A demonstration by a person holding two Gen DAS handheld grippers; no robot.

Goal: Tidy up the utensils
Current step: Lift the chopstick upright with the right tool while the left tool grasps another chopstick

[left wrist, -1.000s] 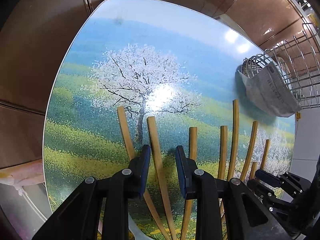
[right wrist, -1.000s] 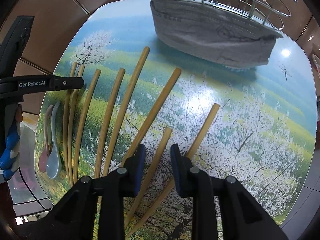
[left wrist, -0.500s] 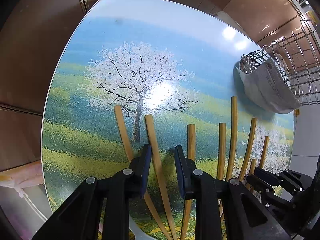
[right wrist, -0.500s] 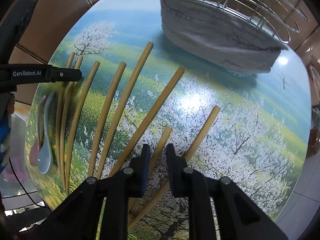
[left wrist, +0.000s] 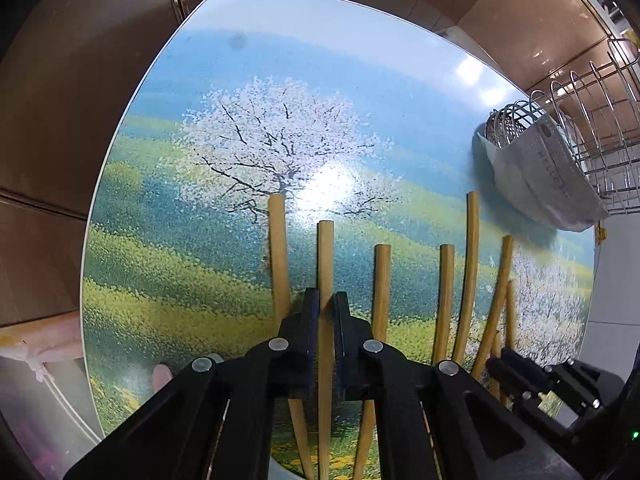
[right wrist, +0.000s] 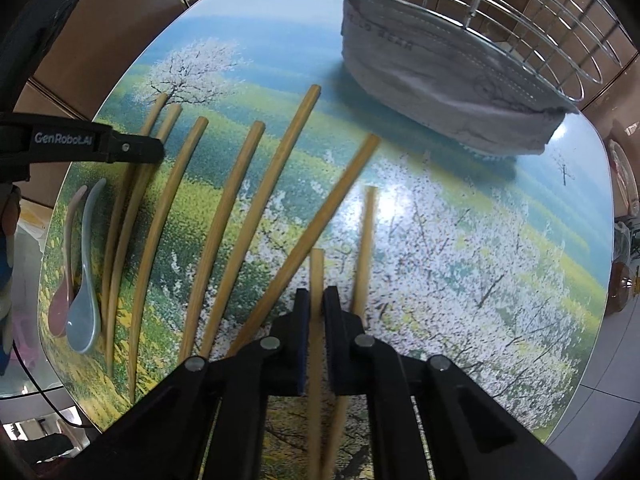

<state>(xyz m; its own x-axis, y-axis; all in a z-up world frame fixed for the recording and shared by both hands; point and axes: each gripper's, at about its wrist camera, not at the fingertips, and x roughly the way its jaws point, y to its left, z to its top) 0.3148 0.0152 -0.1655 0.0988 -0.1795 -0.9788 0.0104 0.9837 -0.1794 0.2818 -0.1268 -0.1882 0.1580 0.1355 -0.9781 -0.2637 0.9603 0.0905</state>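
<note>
Several bamboo chopsticks lie fanned out on a table point(left wrist: 280, 60) printed with a blossoming tree. My left gripper point(left wrist: 326, 300) points steeply down, its jaws closing tight on one chopstick point(left wrist: 325, 256), second from the left of the fan. My right gripper point(right wrist: 316, 298) is also closing, its pads pressing a short-looking chopstick point(right wrist: 317, 268) near the right end. Another chopstick point(right wrist: 366, 240) lies just right of it. A pale blue spoon point(right wrist: 82, 316) and a pink spoon point(right wrist: 60, 312) rest at the far left. The left gripper's finger point(right wrist: 136, 148) reaches in above them.
A wire rack point(right wrist: 520, 12) stands at the table's far right, a grey face mask point(right wrist: 440, 72) draped over its near side. The same mask point(left wrist: 540, 176) shows in the left wrist view. Brown floor tiles surround the table. The table edge is close behind both grippers.
Both grippers' jaws went from apart around a chopstick to pressed onto it. The right gripper shifted sideways, and its chopstick now lines up straight between the jaws.
</note>
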